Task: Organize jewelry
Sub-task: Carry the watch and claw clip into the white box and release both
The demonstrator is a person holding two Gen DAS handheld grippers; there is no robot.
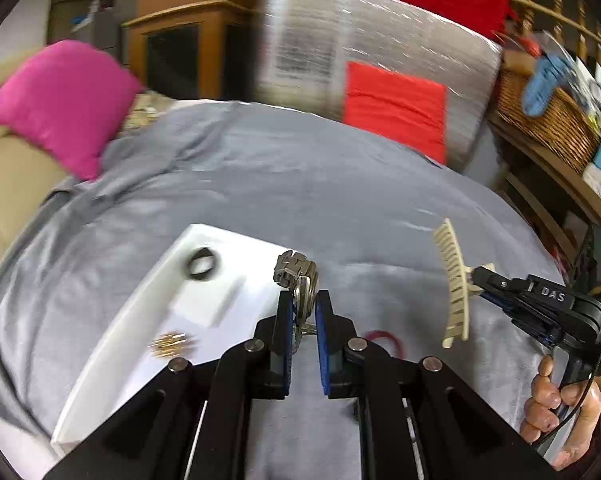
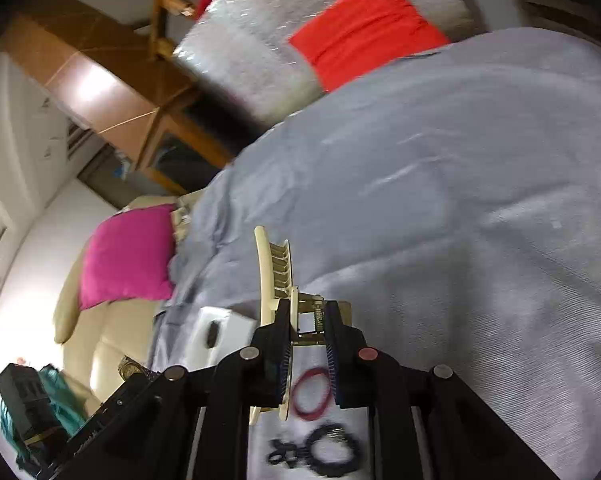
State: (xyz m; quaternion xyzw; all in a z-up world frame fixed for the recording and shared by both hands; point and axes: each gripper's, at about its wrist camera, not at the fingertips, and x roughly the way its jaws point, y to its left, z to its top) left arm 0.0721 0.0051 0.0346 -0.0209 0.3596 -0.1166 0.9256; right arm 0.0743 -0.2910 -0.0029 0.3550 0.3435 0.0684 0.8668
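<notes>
The left gripper [image 1: 303, 312] pinches a silver metal watch [image 1: 296, 276] above the near right edge of the white tray [image 1: 140, 308]. The right gripper [image 2: 307, 326] clamps a cream hair claw clip [image 2: 278, 276] over the grey blanket [image 2: 440, 200], with a red band [image 2: 310, 394] lying beneath.

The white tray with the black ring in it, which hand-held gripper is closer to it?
Left. The left hand-held gripper, holding a metal watch, hangs right over the white tray's edge. The right hand-held gripper, holding a cream hair clip, is off to the side over the grey blanket.
</notes>
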